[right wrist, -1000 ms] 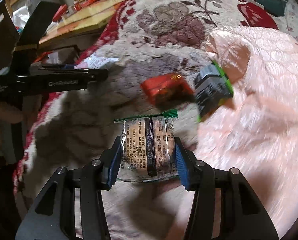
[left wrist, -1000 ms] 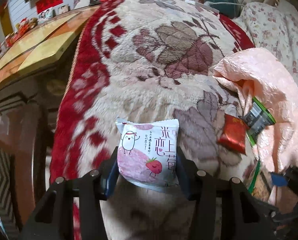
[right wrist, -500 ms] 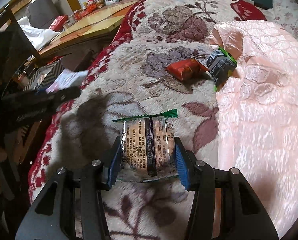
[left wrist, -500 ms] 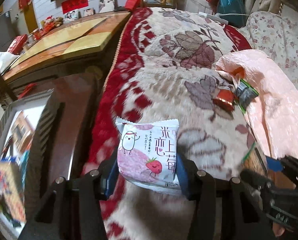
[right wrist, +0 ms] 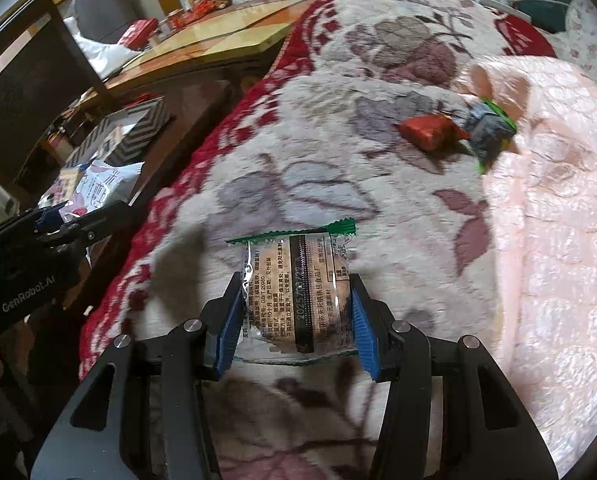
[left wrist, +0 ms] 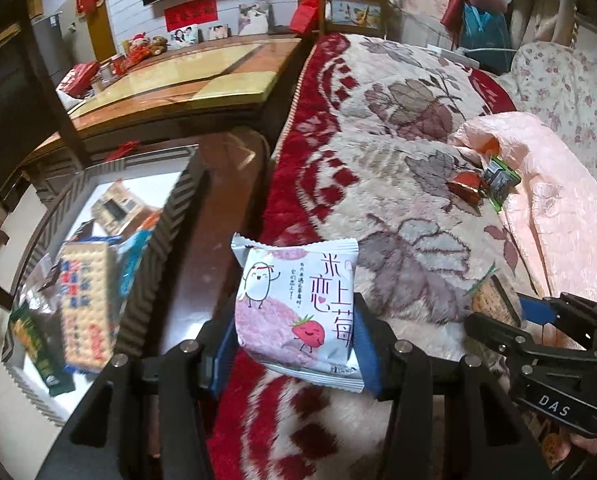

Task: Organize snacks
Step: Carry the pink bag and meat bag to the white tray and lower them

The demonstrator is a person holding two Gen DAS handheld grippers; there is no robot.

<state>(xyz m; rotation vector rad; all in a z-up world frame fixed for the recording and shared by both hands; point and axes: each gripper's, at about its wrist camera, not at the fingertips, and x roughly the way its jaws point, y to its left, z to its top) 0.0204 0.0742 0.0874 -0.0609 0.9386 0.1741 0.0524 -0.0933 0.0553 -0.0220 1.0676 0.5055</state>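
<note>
My left gripper (left wrist: 296, 344) is shut on a white strawberry snack packet (left wrist: 296, 300), held over the blanket's left edge. My right gripper (right wrist: 294, 320) is shut on a clear green-edged snack packet (right wrist: 296, 292) above the blanket. A zigzag-patterned box (left wrist: 154, 264) at the left holds several snack packs, among them a cracker pack (left wrist: 84, 304). It shows in the right wrist view (right wrist: 138, 128) too. A red packet (right wrist: 428, 130) and a dark green-edged packet (right wrist: 488, 132) lie on the blanket at the pink quilt's edge. They also show in the left wrist view, red (left wrist: 466, 186) and dark (left wrist: 500, 182).
The floral red-and-cream blanket (left wrist: 378, 140) covers the bed, with a pink quilt (right wrist: 558, 200) at the right. A wooden table (left wrist: 186, 76) stands behind the box. My right gripper also appears in the left wrist view (left wrist: 498, 320), and my left gripper in the right wrist view (right wrist: 70, 224).
Both grippers have pulled back and swung left with their packets. The zigzag box has come into view at the left. The red and dark packets now lie farther away.
</note>
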